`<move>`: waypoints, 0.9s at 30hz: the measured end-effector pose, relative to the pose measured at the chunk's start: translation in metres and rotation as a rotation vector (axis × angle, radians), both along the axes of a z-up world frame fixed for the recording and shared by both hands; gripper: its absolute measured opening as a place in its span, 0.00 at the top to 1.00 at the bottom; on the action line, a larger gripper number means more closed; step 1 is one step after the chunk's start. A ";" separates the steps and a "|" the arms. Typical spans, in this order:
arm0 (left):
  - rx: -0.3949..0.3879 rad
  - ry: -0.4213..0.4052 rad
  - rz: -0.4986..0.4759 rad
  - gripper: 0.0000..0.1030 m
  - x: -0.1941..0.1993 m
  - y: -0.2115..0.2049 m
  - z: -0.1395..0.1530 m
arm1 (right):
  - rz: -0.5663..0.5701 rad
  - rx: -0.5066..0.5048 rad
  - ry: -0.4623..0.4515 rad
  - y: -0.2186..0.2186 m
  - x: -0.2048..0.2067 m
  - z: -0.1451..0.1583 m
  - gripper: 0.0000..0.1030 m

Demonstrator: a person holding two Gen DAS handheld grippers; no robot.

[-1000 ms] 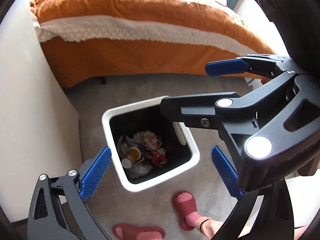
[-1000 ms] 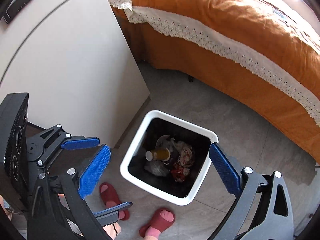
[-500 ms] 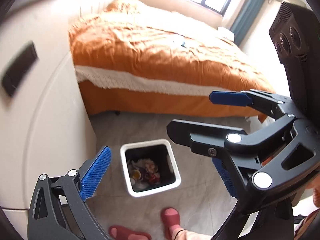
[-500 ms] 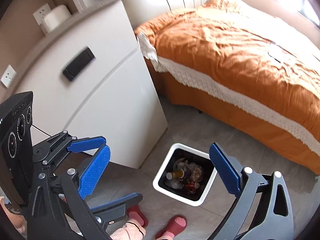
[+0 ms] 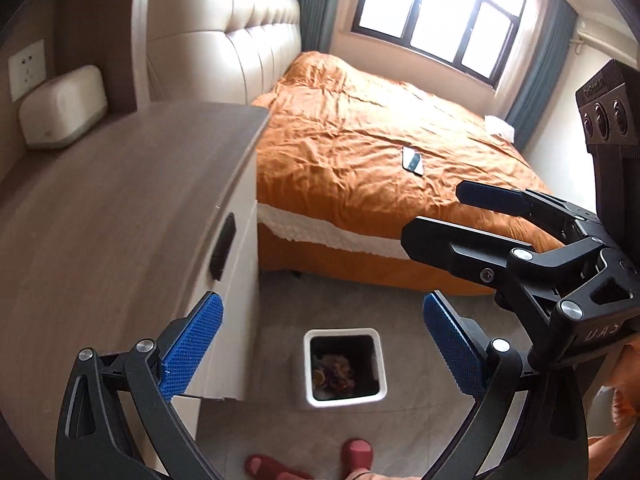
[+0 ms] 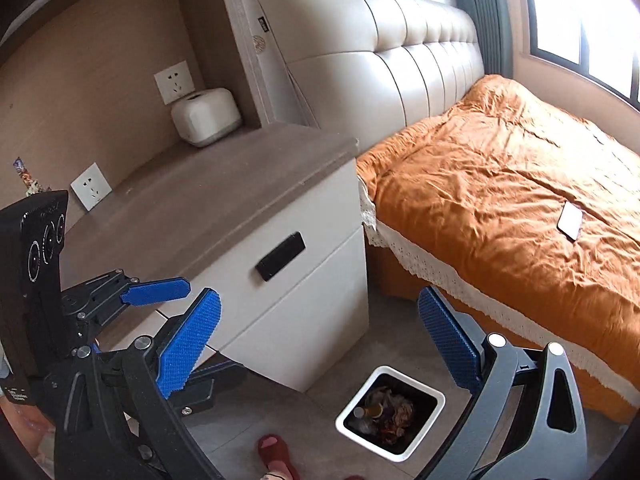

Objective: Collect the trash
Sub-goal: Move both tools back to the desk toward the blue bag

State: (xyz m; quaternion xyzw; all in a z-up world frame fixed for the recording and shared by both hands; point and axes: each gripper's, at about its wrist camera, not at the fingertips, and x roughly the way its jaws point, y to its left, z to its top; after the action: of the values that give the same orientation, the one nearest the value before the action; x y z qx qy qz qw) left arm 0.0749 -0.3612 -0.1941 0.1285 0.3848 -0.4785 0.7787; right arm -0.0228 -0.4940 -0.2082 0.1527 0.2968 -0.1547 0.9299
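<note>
A white square trash bin (image 5: 308,376) stands on the grey floor between the nightstand and the bed, with crumpled wrappers and a bottle (image 5: 334,372) inside; it also shows in the right wrist view (image 6: 434,402). My left gripper (image 5: 320,348) is open and empty, high above the bin. My right gripper (image 6: 320,340) is open and empty, also high above it. The right gripper shows in the left wrist view (image 5: 472,216), and the left gripper shows in the right wrist view (image 6: 168,320).
A white nightstand with a wooden top (image 6: 224,200) stands left of the bin, with a tissue box (image 6: 206,122) at its back. An orange bed (image 6: 500,184) with a phone (image 6: 570,220) lies to the right. Red slippers (image 5: 356,454) are on the floor below.
Both grippers have risen far above the bin, which now looks much smaller. The nightstand top, headboard and window have come into view. Both grippers stayed open.
</note>
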 end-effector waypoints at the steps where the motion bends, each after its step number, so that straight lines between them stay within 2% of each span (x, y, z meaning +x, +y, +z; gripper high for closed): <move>1: -0.006 -0.004 0.010 0.05 0.003 0.005 0.006 | 0.014 -0.007 -0.010 0.003 0.003 0.008 0.04; 6: -0.042 -0.029 0.082 0.05 0.014 0.034 0.036 | 0.089 -0.034 -0.040 0.021 0.018 0.034 0.04; 15: -0.065 -0.066 0.240 0.05 0.041 0.099 0.065 | 0.245 -0.061 -0.093 0.069 0.063 0.069 0.04; 21: -0.045 -0.112 0.389 0.05 0.061 0.163 0.079 | 0.403 -0.068 -0.118 0.122 0.109 0.085 0.04; 27: -0.021 -0.136 0.604 0.05 0.082 0.255 0.083 | 0.597 -0.089 -0.130 0.197 0.163 0.095 0.04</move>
State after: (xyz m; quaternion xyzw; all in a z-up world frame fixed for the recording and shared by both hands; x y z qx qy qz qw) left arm 0.1570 -0.1059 -0.1112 0.0320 0.3474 -0.2198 0.9110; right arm 0.1402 -0.2969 -0.1134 0.0277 0.2612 0.1227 0.9571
